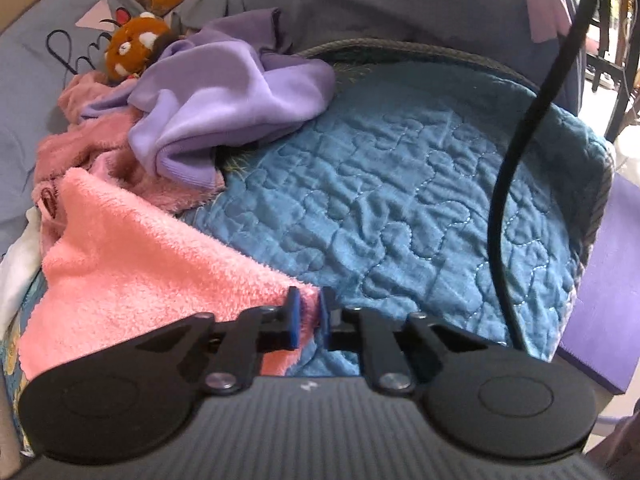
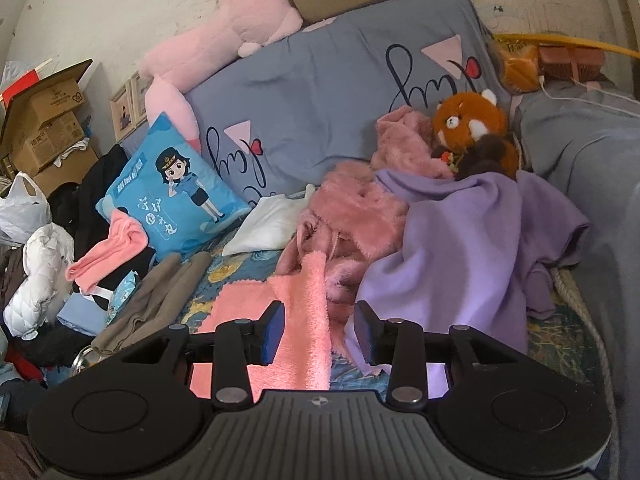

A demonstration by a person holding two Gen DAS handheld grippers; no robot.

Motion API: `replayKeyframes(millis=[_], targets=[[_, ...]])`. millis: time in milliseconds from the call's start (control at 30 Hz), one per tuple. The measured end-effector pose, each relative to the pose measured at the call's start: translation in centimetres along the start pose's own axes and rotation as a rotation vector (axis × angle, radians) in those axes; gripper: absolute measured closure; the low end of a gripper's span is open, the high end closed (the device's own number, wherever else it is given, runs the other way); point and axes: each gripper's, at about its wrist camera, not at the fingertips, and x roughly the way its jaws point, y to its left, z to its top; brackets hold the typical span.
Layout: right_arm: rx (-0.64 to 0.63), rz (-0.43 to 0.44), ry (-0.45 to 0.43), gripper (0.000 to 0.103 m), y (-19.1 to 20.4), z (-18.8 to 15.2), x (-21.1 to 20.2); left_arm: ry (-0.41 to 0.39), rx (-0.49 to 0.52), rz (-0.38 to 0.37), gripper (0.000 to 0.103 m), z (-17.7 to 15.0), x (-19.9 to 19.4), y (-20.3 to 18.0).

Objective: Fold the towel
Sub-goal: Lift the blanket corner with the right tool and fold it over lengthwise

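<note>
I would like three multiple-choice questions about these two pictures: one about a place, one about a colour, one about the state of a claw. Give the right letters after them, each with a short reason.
1. Where does the red panda plush toy lie?
A. behind the lilac garment
B. on the blue cartoon pillow
C. inside a cardboard box

2. What colour is the towel in the left claw?
A. white
B. salmon pink
C. green

3. How is the right claw?
A. shut on the towel
B. shut on nothing
C. open

Answers:
1 A: the red panda plush toy sits behind the lilac garment.
2 B: the left claw pinches the salmon pink towel.
3 C: the right claw has its pads wide apart.
</note>
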Motion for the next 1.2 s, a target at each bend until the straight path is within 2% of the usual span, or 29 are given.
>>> replayKeyframes(millis=[233, 467, 600, 700, 767, 800, 867, 1067, 1200], targets=[[0.007, 0.016, 0.075, 0.067, -0.4, 0.3, 6.6, -0.042, -0.146, -0.025, 0.1, -0.1, -1.2, 1.9], [-0.115, 0.003, 0.117, 0.067, 0.7, 3.0, 14.4, -0.068, -0.194, -0.024, 0.1, -0.4, -2.3, 2.5], [-0.12, 0.03, 0.125, 0.067, 1.2, 4.6, 18.1, -0.086, -0.236, -0.024, 0.1, -0.6, -2.9, 3.2], [-0.094, 0.014, 0.158, 0.068, 1.0, 4.9, 20.0, -0.097, -0.267, -0.027, 0.1, -0.8, -3.3, 3.8], [-0.075, 0.001, 0.182, 0.083, 0.9, 5.1, 21.2, -0.103, -0.29, -0.031, 0.1, -0.9, -3.5, 4.3], [-0.066, -0.005, 0.193, 0.101, 0.8, 5.2, 21.8, -0.108, -0.301, -0.033, 0.1, -1.0, -3.6, 4.5], [-0.047, -0.018, 0.217, 0.101, 0.7, 5.4, 23.0, -0.121, -0.324, -0.034, 0.1, -1.2, -4.0, 4.9], [0.011, -0.01, 0.146, 0.101, 1.8, 7.0, 21.1, -0.167, -0.427, -0.023, 0.1, -2.6, -6.5, 6.7], [0.046, -0.01, 0.138, 0.101, 3.0, 8.2, 20.8, -0.19, -0.518, -0.002, 0.1, -4.2, -8.9, 8.4]])
